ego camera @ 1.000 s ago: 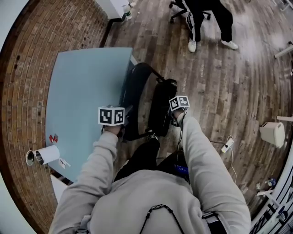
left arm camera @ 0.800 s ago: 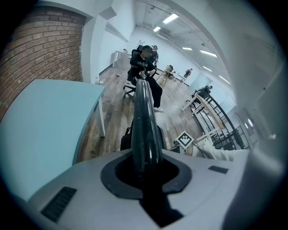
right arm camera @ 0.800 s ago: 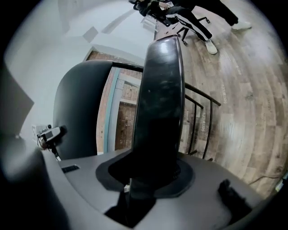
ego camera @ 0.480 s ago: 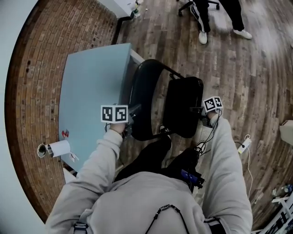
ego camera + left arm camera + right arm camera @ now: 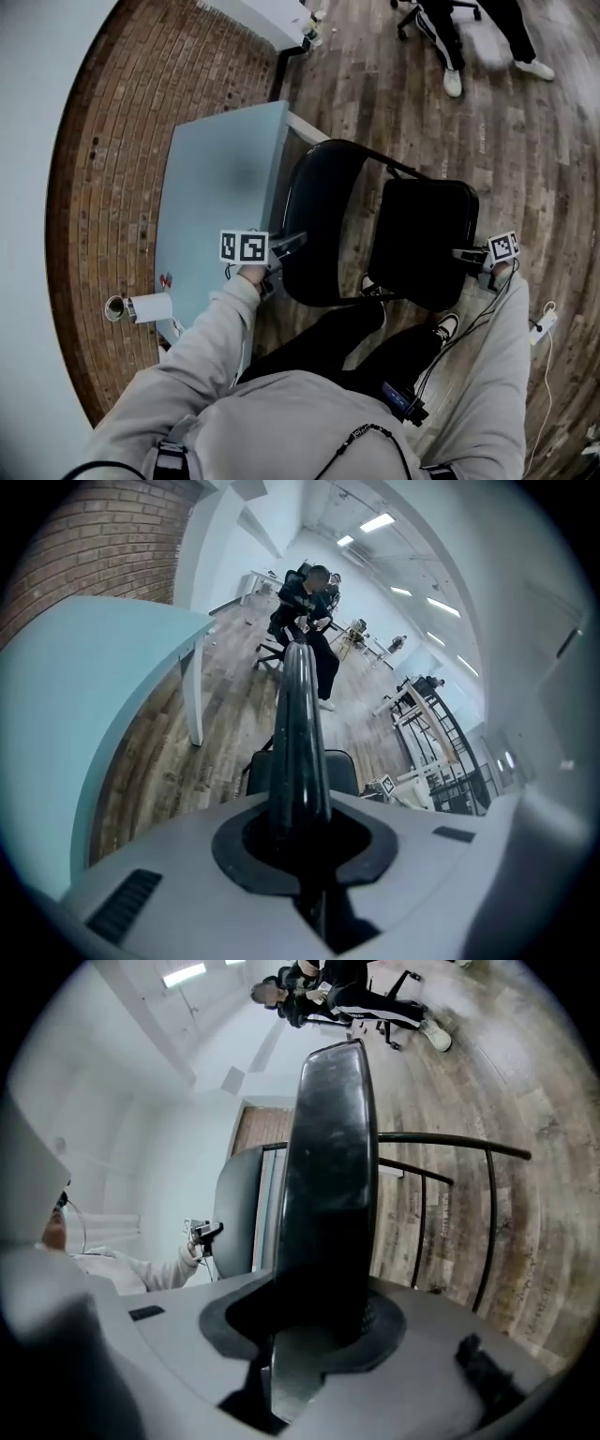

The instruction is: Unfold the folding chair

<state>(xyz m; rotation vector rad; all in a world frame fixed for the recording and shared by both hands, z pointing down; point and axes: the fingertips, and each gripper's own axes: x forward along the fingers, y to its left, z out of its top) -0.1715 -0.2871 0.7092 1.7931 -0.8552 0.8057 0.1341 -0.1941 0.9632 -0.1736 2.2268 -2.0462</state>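
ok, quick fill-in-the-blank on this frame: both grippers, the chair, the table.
1. The left gripper is shut on the rim of the folding chair's ____.
2. The right gripper is shut on the edge of its ____.
3. The table beside the chair is light ____.
Missing words: backrest; seat; blue.

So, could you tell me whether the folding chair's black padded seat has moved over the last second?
Yes. The black padded seat has swung rightward, away from the pale blue table, clamped in the right hand-held gripper.
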